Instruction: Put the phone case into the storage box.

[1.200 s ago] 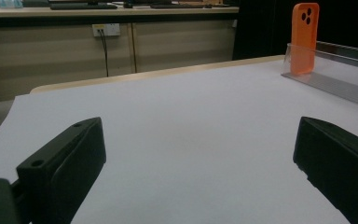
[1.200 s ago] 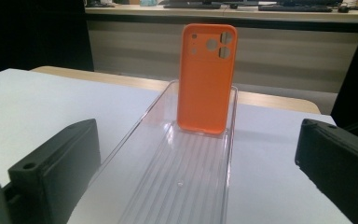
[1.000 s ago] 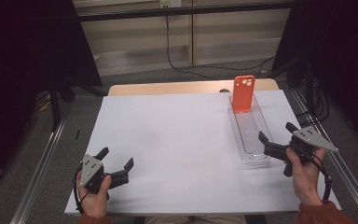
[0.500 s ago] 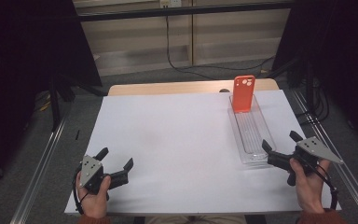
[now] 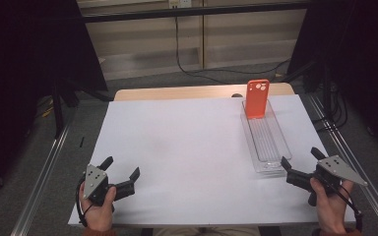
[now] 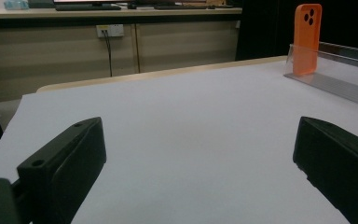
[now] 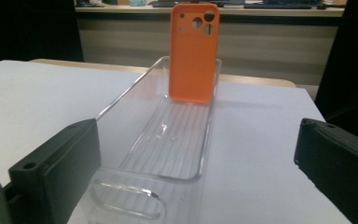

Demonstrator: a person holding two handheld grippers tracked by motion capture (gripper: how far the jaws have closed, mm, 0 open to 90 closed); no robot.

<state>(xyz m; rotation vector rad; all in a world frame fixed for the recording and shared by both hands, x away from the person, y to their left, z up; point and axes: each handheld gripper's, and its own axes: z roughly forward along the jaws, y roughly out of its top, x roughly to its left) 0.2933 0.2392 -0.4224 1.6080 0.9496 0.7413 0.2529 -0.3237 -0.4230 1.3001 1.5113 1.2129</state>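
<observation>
**Right gripper wide at the near end of the tray**

The right gripper sat low at the near right of the white table, its jaws spread wide with nothing between them. It pointed at the near end of the clear plastic tray, just beside it; whether a jaw touched the tray could not be told. In the right gripper view the tray ran straight away between the jaws, with its ridged floor bare along its length.

At the tray's far end an orange phone case stood upright, leaning on the end wall, its camera cut-outs at the top. Nothing lay between the gripper and the case.

The left gripper rested at the near left of the table, well apart from the tray, jaws likewise wide and empty. Only bare white surface lay before it. Beyond the table a black cable hung down a pale wall panel.
</observation>
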